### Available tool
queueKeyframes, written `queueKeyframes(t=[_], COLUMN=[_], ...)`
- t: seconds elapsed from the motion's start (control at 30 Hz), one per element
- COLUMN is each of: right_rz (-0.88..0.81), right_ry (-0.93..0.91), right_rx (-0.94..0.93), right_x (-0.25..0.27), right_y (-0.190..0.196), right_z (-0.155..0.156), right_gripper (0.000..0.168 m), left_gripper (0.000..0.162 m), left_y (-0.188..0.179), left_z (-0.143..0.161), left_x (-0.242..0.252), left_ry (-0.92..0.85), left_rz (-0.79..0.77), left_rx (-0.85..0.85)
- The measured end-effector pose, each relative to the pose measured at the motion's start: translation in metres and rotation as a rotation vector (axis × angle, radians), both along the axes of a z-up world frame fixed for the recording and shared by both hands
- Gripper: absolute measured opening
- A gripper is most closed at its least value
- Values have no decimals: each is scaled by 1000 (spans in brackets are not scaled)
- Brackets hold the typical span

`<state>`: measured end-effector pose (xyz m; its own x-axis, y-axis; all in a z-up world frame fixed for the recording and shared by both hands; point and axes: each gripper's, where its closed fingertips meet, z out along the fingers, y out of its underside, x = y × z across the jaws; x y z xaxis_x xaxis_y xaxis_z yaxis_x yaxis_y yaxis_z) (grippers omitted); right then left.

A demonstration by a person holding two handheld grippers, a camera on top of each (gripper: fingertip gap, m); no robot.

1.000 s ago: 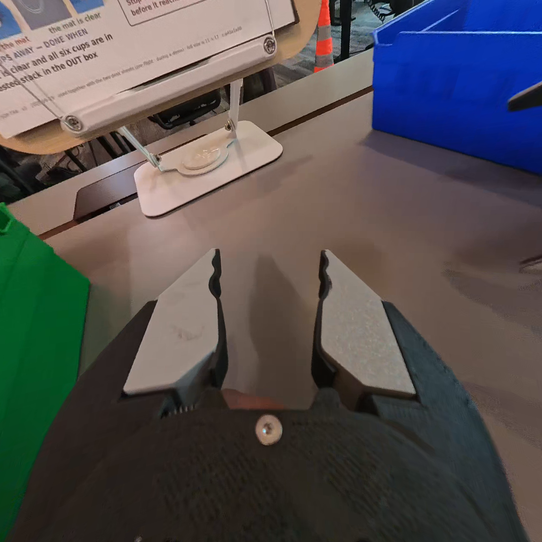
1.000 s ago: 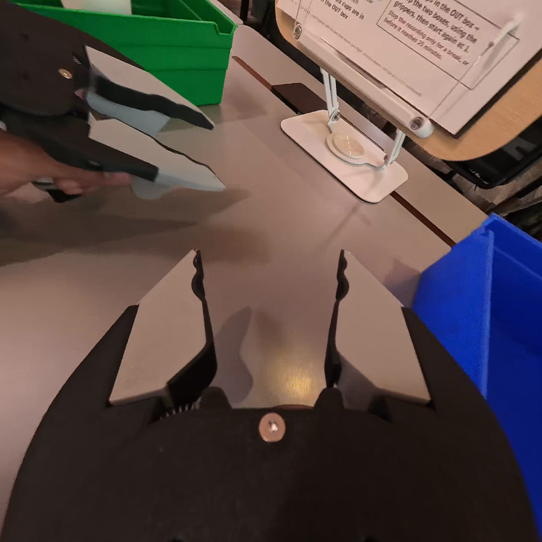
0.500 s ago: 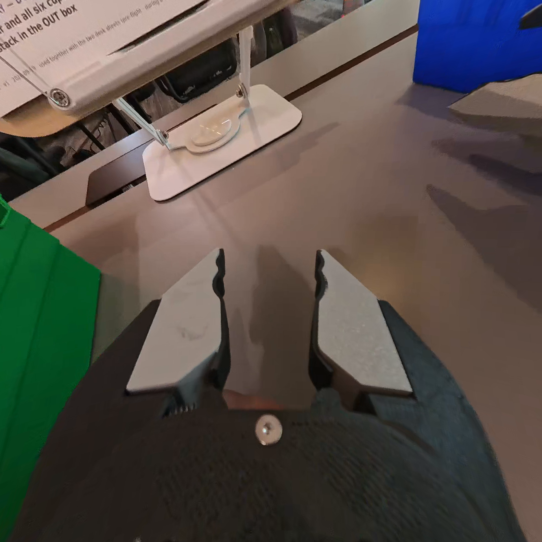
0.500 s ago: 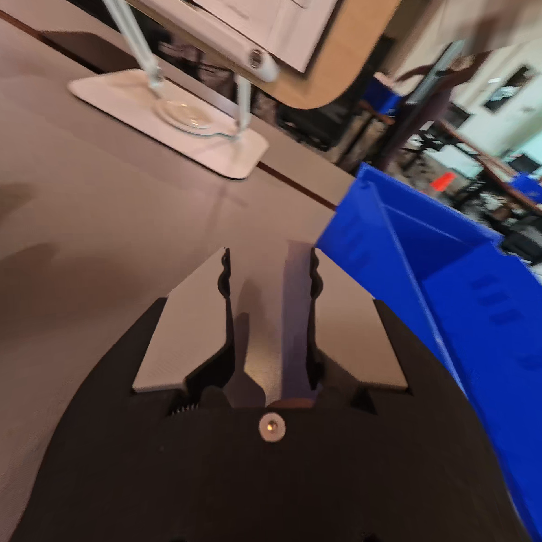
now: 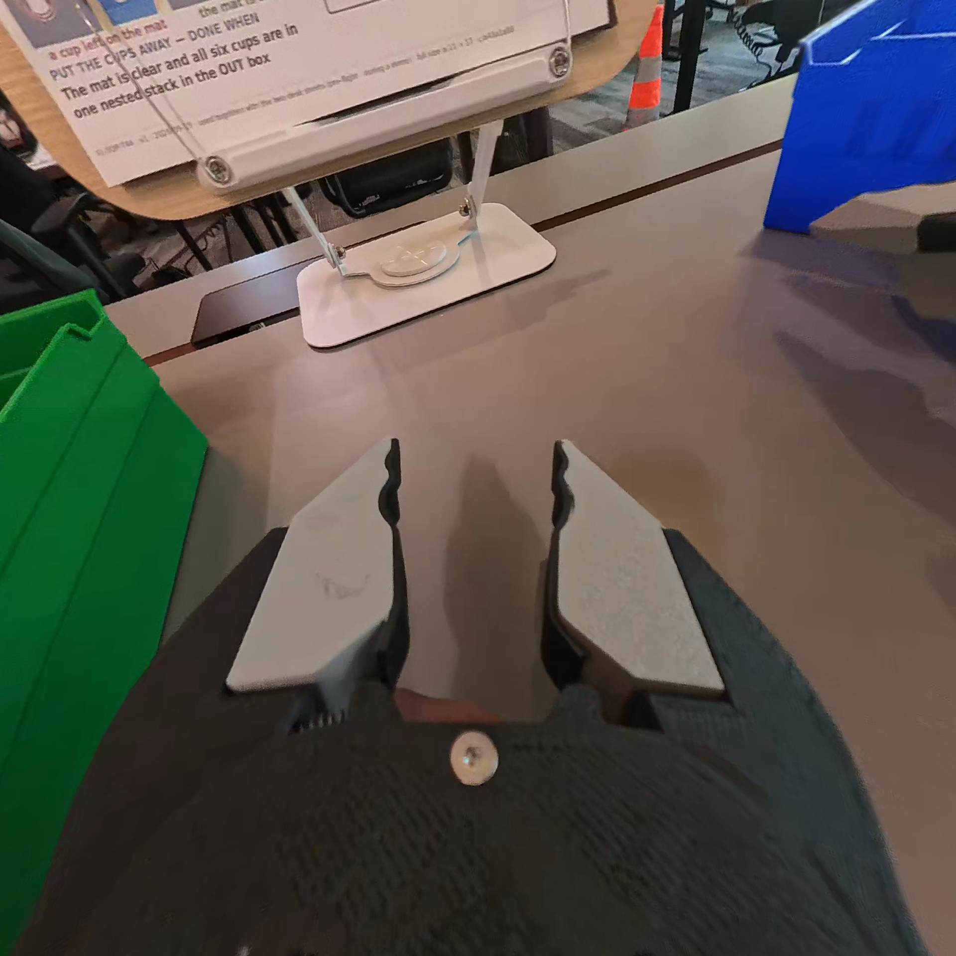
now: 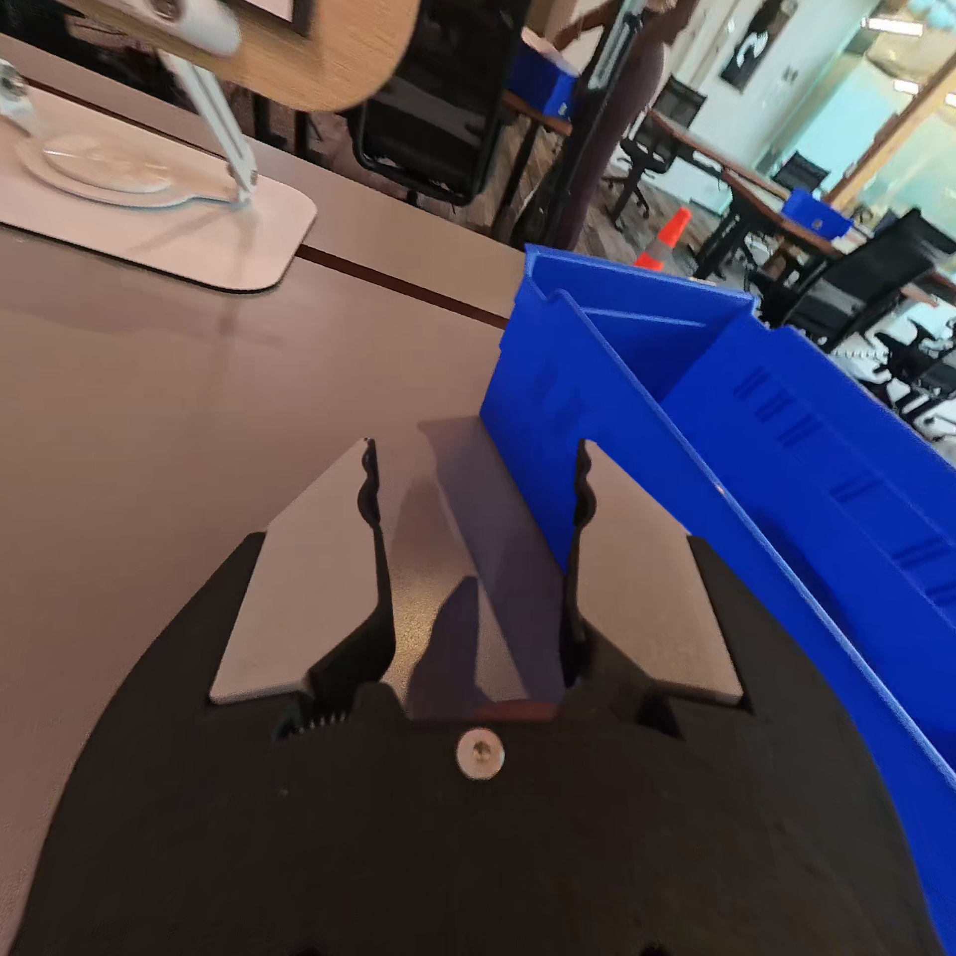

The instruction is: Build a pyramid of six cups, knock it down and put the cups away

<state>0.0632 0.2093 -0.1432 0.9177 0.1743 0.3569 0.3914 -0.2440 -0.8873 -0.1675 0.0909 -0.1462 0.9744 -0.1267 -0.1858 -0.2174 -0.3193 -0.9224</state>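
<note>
No cups show in either view. My left gripper (image 5: 476,450) is open and empty above the grey table (image 5: 646,393), with the green bin (image 5: 77,465) close on its left. My right gripper (image 6: 476,450) is open and empty, low over the table, its right finger against the near corner of the blue bin (image 6: 724,414). The part of the blue bin's inside that shows holds nothing. The blue bin also shows in the left wrist view (image 5: 874,119) at the far right, with a blurred part of the right gripper (image 5: 890,217) in front of it.
A white stand base (image 5: 429,274) holds up a wooden board with an instruction sheet (image 5: 310,67) at the back of the table; the base also shows in the right wrist view (image 6: 155,207). Behind the table are chairs, desks and an orange cone (image 6: 667,238).
My right gripper has swung right from the table's middle to the blue bin; its jaws narrowed, then opened wider. My left gripper stayed open and shifted slightly.
</note>
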Motion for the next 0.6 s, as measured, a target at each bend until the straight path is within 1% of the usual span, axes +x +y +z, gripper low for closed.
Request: queueKeyframes(t=[0.07, 0.13, 0.17, 0.23, 0.3, 0.33, 0.4, 0.47, 0.53, 0.6], right_rz=[89, 266, 313, 373, 389, 408, 467, 545, 584, 572], right_ry=[-38, -76, -75, -70, -34, -9, 60, 83, 4, -93], right_rx=[-4, -84, -86, -34, 47, 78, 109, 100, 83, 49], right_x=[-12, -33, -38, -41, -37, -35, -27, -11, 18, 57], right_y=[-6, -25, -35, -52, -66, -75, -94, -113, -126, -133], right_z=[0, -4, 1, 21, 53, 67, 85, 91, 91, 89], right_gripper=[86, 88, 89, 86, 77, 79, 80, 82, 84, 86], left_gripper=[56, 56, 56, 56, 56, 56, 56, 56, 57, 57], left_y=[-1, -2, -2, -2, -2, -2, -2, -2, -2, -3], left_z=[0, 1, 0, -1, -2, -2, -3, -4, -5, -7], left_x=[-5, -8, -10, -12, -11, -11, -10, -9, -8, -7], left_ry=[-23, -39, -41, -38, -37, -35, -31, -27, -26, -22], left_rz=[6, 8, 11, 16, 13, 12, 6, 1, -4, -15], left_rx=[0, -2, -5, -12, -17, -20, -24, -28, -38, -51])
